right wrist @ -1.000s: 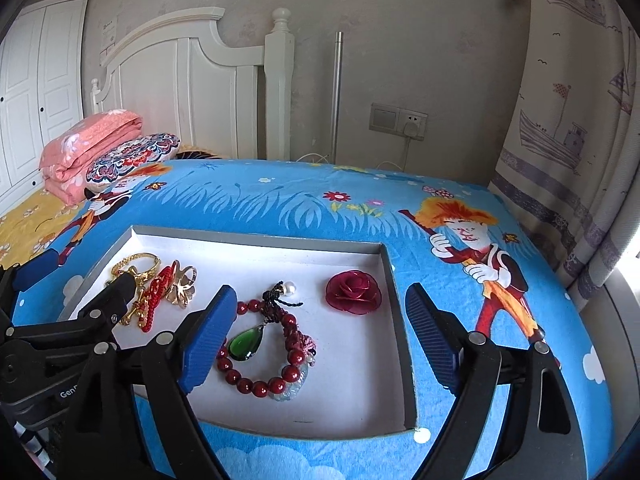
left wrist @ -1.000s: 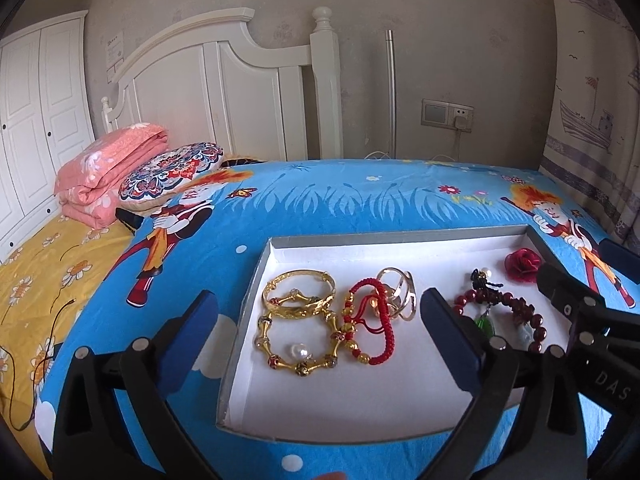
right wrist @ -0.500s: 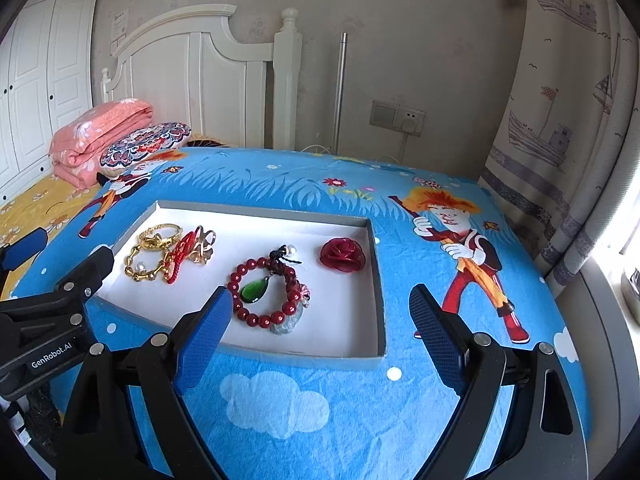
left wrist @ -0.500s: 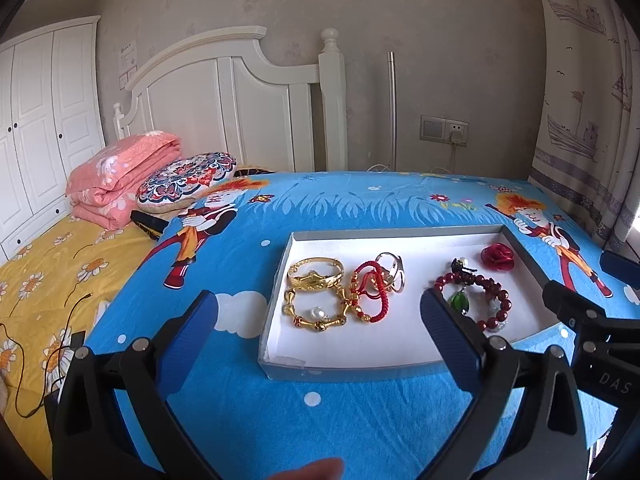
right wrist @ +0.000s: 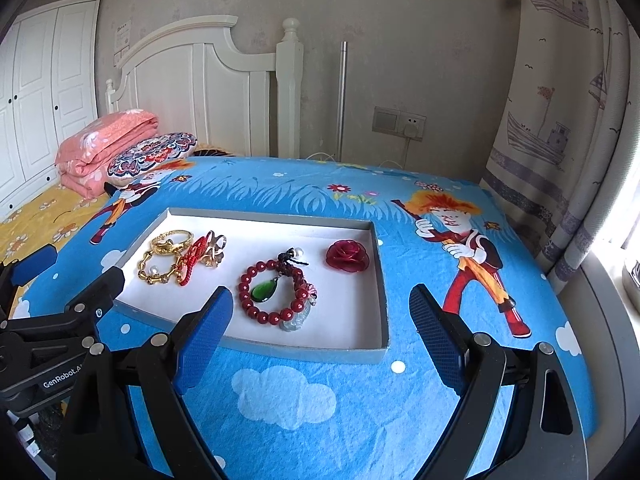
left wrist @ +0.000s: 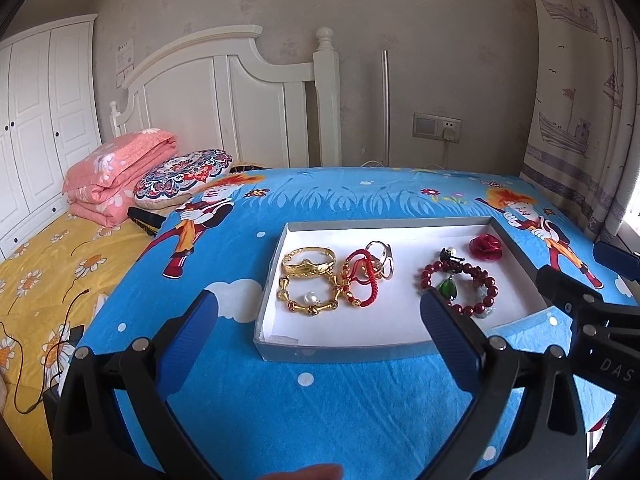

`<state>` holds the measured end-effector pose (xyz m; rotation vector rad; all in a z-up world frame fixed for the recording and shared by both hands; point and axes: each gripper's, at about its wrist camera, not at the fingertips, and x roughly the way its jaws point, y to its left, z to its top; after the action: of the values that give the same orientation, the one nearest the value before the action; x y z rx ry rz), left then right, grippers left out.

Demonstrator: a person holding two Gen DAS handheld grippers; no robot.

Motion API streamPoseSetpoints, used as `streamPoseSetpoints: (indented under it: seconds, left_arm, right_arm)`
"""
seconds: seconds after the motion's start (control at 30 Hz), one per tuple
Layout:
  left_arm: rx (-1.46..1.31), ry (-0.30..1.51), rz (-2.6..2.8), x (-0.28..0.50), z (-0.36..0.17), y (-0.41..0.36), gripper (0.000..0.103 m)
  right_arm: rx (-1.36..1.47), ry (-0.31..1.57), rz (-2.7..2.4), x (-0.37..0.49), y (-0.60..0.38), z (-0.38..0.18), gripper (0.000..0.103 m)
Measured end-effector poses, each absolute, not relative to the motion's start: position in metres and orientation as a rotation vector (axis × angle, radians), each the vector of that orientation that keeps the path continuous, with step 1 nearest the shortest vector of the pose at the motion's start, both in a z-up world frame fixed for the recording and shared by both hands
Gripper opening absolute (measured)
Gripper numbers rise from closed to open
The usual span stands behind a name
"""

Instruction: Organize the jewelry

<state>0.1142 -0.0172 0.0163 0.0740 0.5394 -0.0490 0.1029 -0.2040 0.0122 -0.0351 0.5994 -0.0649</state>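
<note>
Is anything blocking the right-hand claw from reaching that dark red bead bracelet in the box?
Only the low near wall of the white cardboard tray lies between the open right gripper and the dark red bead bracelet; coming from above, nothing visible covers it.

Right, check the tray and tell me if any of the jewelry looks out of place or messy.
The left end of the tray is messy: the gold bangle, gold bead bracelet, red cord bracelet and silver ring lie bunched and overlapping. The red bead bracelet and red rose lie apart on their own. Nothing spilled outside.
</note>
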Motion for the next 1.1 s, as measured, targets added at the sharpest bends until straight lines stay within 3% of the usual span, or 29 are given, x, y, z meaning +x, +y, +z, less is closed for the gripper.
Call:
streamPoseSetpoints:
  seconds: [1.1]
  left_arm:
    - [0.05, 0.566, -0.05, 0.1189, 0.0185, -0.0142, 0.098]
  right_arm:
    - [-0.056, 0.625, -0.085, 0.1028, -0.199, 0.0097, 0.084]
